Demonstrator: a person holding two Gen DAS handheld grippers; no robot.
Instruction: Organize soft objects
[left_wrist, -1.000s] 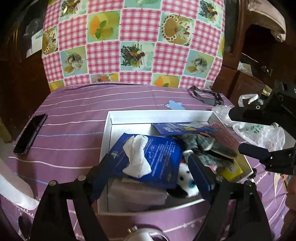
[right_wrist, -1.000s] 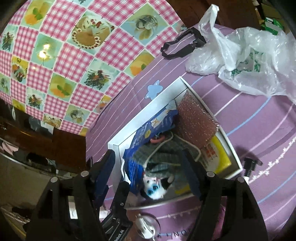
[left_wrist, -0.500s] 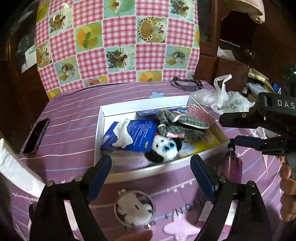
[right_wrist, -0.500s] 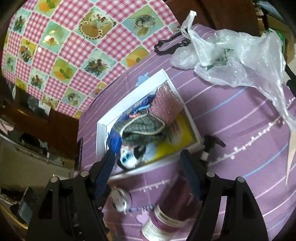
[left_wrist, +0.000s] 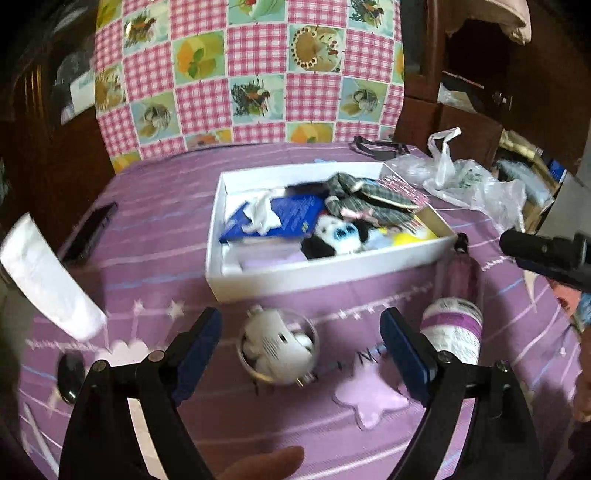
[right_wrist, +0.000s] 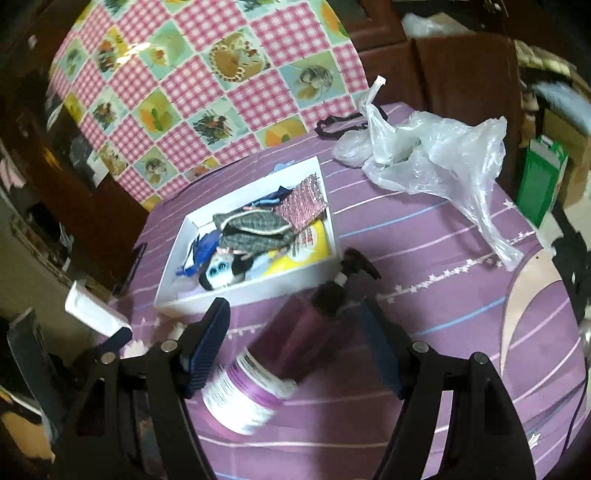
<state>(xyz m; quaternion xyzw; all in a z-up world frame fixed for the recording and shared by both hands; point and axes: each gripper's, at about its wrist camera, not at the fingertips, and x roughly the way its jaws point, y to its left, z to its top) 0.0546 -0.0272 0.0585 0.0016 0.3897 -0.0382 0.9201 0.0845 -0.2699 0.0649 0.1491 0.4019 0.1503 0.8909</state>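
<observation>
A white box (left_wrist: 325, 273) holds the soft things: a panda plush (left_wrist: 340, 236), a plaid cloth (left_wrist: 369, 199), a blue tissue pack (left_wrist: 291, 214) and a pink sponge (right_wrist: 303, 203). My left gripper (left_wrist: 301, 332) is open, back from the box, above a clear round tub (left_wrist: 277, 347) with a white plush inside. My right gripper (right_wrist: 291, 325) is open too, hovering over a purple pump bottle (right_wrist: 295, 347) that lies on its side by the box (right_wrist: 240, 291). Its pads do not touch the bottle. The right gripper (left_wrist: 546, 254) also shows at the right edge of the left wrist view.
On the purple striped cloth lie a black phone (left_wrist: 88, 232), a white tube (left_wrist: 48, 277), a crumpled plastic bag (right_wrist: 436, 158) and a black strap (right_wrist: 340, 125). A green carton (right_wrist: 539, 177) stands past the table's right edge. A fingertip (left_wrist: 266, 461) shows at the bottom.
Both grippers have drawn back from over the box toward the near side of the table. The round tub and the purple bottle have come into view. The right gripper has rolled.
</observation>
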